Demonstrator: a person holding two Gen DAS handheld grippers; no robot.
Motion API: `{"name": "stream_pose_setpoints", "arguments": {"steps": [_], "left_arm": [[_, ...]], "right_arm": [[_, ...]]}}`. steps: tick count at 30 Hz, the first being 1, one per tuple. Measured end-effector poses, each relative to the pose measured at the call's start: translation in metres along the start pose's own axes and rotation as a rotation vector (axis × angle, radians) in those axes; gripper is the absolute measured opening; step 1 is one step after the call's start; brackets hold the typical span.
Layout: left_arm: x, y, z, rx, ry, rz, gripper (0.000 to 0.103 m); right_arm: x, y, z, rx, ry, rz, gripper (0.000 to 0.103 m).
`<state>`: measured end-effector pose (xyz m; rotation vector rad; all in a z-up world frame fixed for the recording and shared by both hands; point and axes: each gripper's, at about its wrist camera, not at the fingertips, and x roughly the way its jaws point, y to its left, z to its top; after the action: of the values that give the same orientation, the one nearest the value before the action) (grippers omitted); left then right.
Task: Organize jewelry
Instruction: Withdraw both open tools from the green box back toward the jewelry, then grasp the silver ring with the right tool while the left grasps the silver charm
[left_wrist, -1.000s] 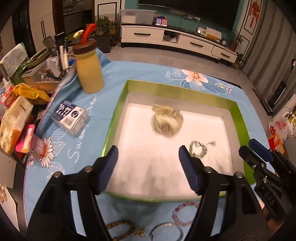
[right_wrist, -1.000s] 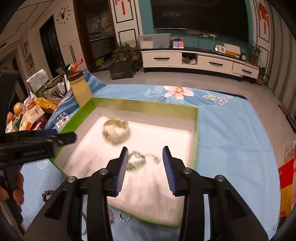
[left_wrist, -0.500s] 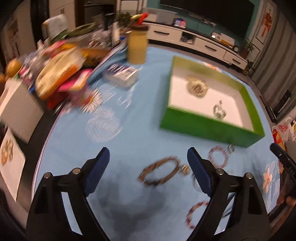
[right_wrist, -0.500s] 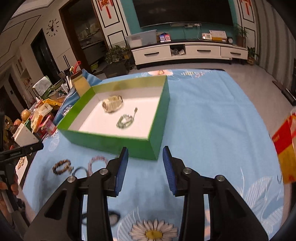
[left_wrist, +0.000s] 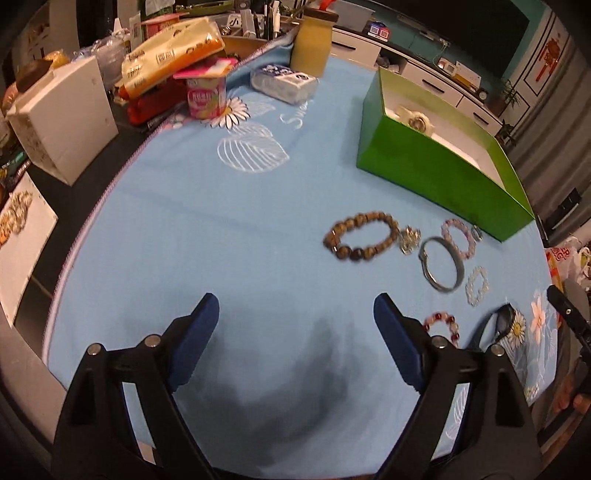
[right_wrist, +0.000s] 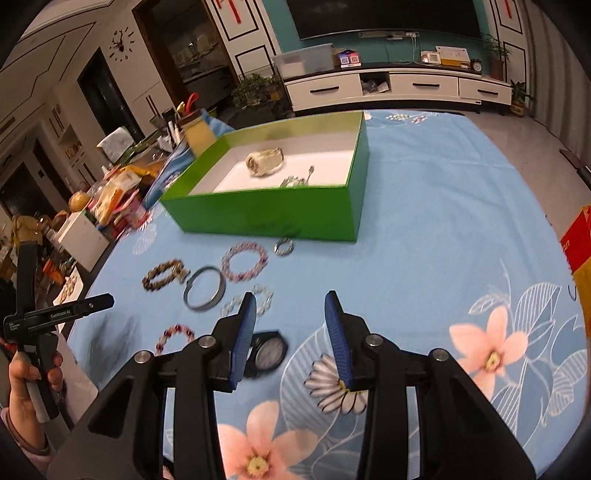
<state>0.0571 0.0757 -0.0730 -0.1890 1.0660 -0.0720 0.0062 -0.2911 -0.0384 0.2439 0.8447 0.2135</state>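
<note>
A green box (left_wrist: 436, 173) (right_wrist: 266, 214) stands on the blue cloth and holds a pale bracelet (right_wrist: 264, 162) and a green bead bracelet (right_wrist: 295, 181). In front of it lie a brown bead bracelet (left_wrist: 364, 217), a silver bangle (left_wrist: 457, 263) (right_wrist: 221, 291), a pink bead bracelet (right_wrist: 243, 260), a clear bead bracelet (left_wrist: 476, 286), a red bead bracelet (left_wrist: 441, 325) and a black watch (right_wrist: 269, 352). My left gripper (left_wrist: 294, 299) hangs wide open over bare cloth, left of the jewelry. My right gripper (right_wrist: 291, 295) is open and empty, just above the watch.
Clutter crowds the table's left side: a white box (left_wrist: 62, 118), snack packs (left_wrist: 173, 55), a yellow jar (left_wrist: 310, 51) and a tissue pack (left_wrist: 284, 83). A hand (right_wrist: 22, 380) holds the left gripper's handle. A red bag (right_wrist: 578, 240) sits at the right edge.
Both grippers have drawn back from above the green box to the near part of the cloth. The left jaws stand wider. The row of loose jewelry has come into view.
</note>
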Motion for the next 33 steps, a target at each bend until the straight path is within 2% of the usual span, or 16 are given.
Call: {"name": "stream_pose_setpoints", "arguments": {"steps": [8,13,18,22,28,33], "left_arm": [[0.001,-0.024,-0.014,0.080,-0.050,-0.054,0.085],[0.011,-0.044,-0.010,0.139,-0.060,-0.098,0.065],[0.021,-0.067,0.003,0.191,-0.088,-0.147,0.055],[0.032,-0.083,0.013,0.230,-0.101,-0.166,0.044],[0.053,-0.091,0.026,0.222,-0.090,-0.177,0.032],[0.063,-0.092,0.032,0.233,-0.085,-0.161,0.031]], "right_arm": [[0.006,0.007,-0.012,-0.008,0.008,-0.010,0.039],[0.013,0.009,-0.011,0.002,0.010,0.010,0.039],[0.020,0.011,-0.009,-0.004,0.016,0.021,0.039],[0.024,0.008,-0.008,0.008,0.022,0.027,0.039],[0.034,0.002,-0.004,0.012,0.032,0.022,0.039],[0.044,-0.002,0.000,0.017,0.048,0.028,0.039]]}}
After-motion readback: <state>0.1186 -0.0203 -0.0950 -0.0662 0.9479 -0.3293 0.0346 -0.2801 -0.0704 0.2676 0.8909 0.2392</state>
